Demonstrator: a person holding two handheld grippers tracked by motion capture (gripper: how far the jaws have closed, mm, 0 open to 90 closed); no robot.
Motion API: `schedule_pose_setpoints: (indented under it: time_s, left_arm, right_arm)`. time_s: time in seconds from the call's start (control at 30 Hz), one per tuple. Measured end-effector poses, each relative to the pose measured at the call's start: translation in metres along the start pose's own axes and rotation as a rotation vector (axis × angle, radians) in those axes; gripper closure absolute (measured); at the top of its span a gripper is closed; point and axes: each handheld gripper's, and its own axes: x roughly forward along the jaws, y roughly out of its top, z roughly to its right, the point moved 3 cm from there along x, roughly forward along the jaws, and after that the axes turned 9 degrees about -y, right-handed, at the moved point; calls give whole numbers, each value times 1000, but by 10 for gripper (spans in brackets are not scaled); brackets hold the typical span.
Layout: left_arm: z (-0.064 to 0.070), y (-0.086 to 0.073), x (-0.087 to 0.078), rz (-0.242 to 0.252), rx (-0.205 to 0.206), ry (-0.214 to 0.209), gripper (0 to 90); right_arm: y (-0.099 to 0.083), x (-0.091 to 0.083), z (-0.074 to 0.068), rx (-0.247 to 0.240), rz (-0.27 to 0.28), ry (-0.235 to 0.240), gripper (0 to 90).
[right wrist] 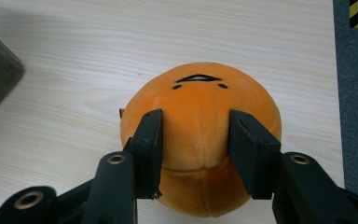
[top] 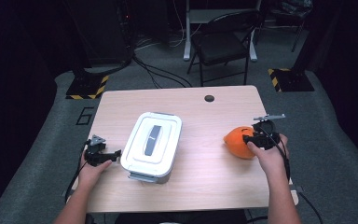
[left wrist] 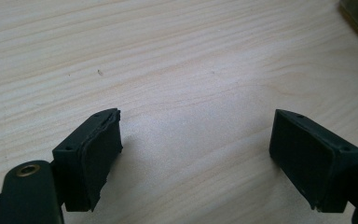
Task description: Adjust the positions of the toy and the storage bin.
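A round orange plush toy (top: 238, 141) with a small stitched face lies on the wooden table (top: 205, 186) at the right. My right gripper (top: 249, 139) is shut on it from the near side. In the right gripper view both jaws press into the plush toy's (right wrist: 200, 93) sides, about the right gripper's (right wrist: 196, 116) midline. At the left, my left gripper (top: 115, 154) rests low by the table surface, pointing toward a white lidded container (top: 152, 144). Bare wood lies between the wide-open jaws of the left gripper (left wrist: 198, 126).
The white container has a grey handle on its lid and a latch at its near end. A cable hole (top: 209, 98) sits near the table's far edge. A black chair (top: 223, 44) and cables stand on the floor beyond. The table's right edge (right wrist: 335, 70) runs close to the plush toy.
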Motion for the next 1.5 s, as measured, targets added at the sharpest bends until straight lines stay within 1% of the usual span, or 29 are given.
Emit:
schedule_pose_setpoints:
  time_s: [0.1,0.2,0.3,0.4,0.47,0.63,0.73,0.87,0.93,1.0,1.07,1.13,1.23,1.27,1.3,1.33,1.4,1.47,1.5]
  left_arm:
    - [0,0,0,1,-3,2,167]
    - [0,0,0,5,-6,5,175]
    - [0,0,0,8,-8,8,184]
    - [0,0,-1,8,-7,8,188]
    - [0,0,-1,8,-7,8,188]
    - [0,0,-1,7,-6,8,187]
    - [0,0,-1,7,-6,7,187]
    - [-1,0,-1,7,-6,8,191]
    - [-1,0,-2,12,-4,9,209]
    - [-2,0,-3,9,-9,8,254]
    - [-2,0,-4,9,-11,9,274]
    - [-2,0,-5,9,-13,10,299]
    - [-1,0,-7,6,-30,5,335]
    - [-1,0,-8,-1,-35,0,347]
    - [0,0,-9,-3,-45,-3,361]
    - [0,0,-10,-15,-52,-11,373]
    - [1,1,-12,-19,-65,-16,385]
    - [2,3,-15,-17,-70,-14,399]
    - [2,4,-16,-24,-74,-11,402]
  right_arm:
    - [1,-3,1,0,9,-9,557]
    - [3,-7,2,2,18,-3,553]
    - [6,-9,3,-7,23,-14,550]
    - [6,-8,3,-18,5,-2,560]
    - [4,-6,1,-28,-17,9,564]
    - [-1,2,-4,-44,-58,20,581]
    - [-2,7,-5,-42,-61,8,580]
    - [-2,8,-2,-35,-50,3,573]
    - [-2,8,-1,-34,-48,-1,572]
    - [-2,8,0,-30,-47,3,568]
    - [-1,7,0,-30,-42,-2,566]
    - [-1,6,1,-26,-44,7,566]
    - [-1,4,2,-14,-44,11,564]
    - [0,3,1,-14,-43,17,563]
    - [1,2,1,-16,-40,17,563]
    - [2,1,1,-16,-38,13,563]
    - [3,0,1,-17,-26,15,563]
    - [5,-2,2,-1,-23,24,563]
    - [6,-2,3,-3,-24,29,565]
